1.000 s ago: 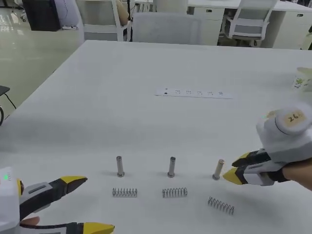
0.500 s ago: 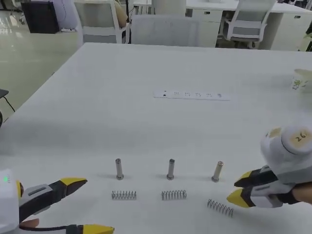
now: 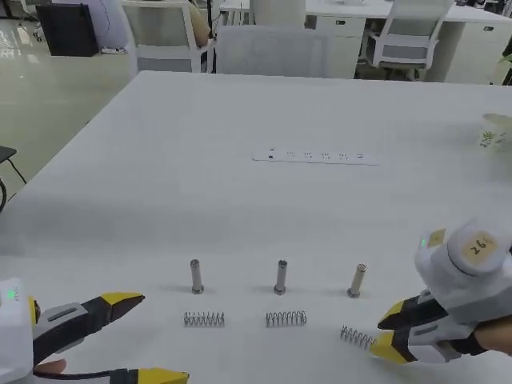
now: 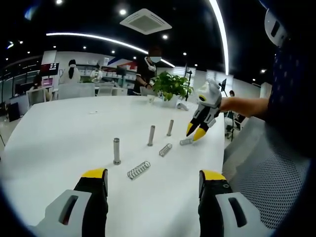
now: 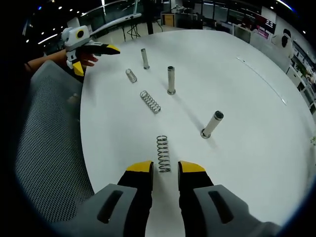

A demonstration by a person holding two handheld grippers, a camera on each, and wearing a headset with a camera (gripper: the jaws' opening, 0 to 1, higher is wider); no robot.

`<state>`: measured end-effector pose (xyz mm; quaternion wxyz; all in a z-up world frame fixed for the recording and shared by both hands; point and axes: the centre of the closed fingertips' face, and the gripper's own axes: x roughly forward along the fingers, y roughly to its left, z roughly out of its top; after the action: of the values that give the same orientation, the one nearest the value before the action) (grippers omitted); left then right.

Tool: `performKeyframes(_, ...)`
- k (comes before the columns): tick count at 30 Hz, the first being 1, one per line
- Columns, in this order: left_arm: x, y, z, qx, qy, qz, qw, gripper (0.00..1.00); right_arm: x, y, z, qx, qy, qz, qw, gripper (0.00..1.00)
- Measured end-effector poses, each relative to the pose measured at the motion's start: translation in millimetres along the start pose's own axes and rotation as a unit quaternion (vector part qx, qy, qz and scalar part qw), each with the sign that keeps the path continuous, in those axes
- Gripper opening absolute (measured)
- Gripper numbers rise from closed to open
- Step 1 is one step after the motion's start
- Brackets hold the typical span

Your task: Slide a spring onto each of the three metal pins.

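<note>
Right gripper (image 3: 386, 332) is down at the table with its jaws parted a little, and its own view puts the near end of the right spring (image 5: 163, 154) just ahead of the tips, so nothing is gripped yet; this looks like the first pick-up of the job. None of the three pins is dressed: left pin (image 3: 196, 276), middle pin (image 3: 281, 277) and right pin (image 3: 358, 281) all stand bare in a row, the right one seeming to lean a touch, with the left spring (image 3: 204, 319) and middle spring (image 3: 286, 318) lying flat just in front of theirs. Left gripper (image 3: 152, 336) hangs wide open and empty, off to the left of the row. Next move, I'd say: nip that spring near its end, lift it, turn it upright and drop its bore over the right pin. For writing, a round sticker on the right gripper carries handwritten digits, perhaps 26; the power strip (image 3: 316, 155) and the cup (image 3: 496, 128) show nothing legible
</note>
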<state>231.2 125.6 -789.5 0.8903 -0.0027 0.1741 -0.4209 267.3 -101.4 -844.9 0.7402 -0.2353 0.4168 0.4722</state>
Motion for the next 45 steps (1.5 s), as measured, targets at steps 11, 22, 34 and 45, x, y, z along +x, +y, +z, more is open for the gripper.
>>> performKeyframes(11, 1.1, -0.9, -1.8, -0.004, 0.000, 0.001, 1.0000, 0.71, 8.4, 2.3, -5.6, -0.025, 0.020, 0.007, 0.9995, 0.15)
performKeyframes(22, 1.4, -1.4, -1.9, -0.004, 0.000, 0.000, 1.0000, 0.70, 10.3, 0.2, -10.8, -0.047, 0.035, 0.000, 0.9983, 0.08)
performKeyframes(34, 2.6, -6.1, 0.5, 0.000, 0.000, -0.006, 1.0000, 0.69, 3.9, 5.1, 3.7, -0.047, 0.023, 0.002, 0.9986, 0.08)
performKeyframes(45, 12.7, -14.9, 4.0, 0.018, 0.011, -0.031, 0.9993, 0.68, -0.5, 18.5, 32.6, -0.070, 0.004, 0.014, 0.9974, 0.08)
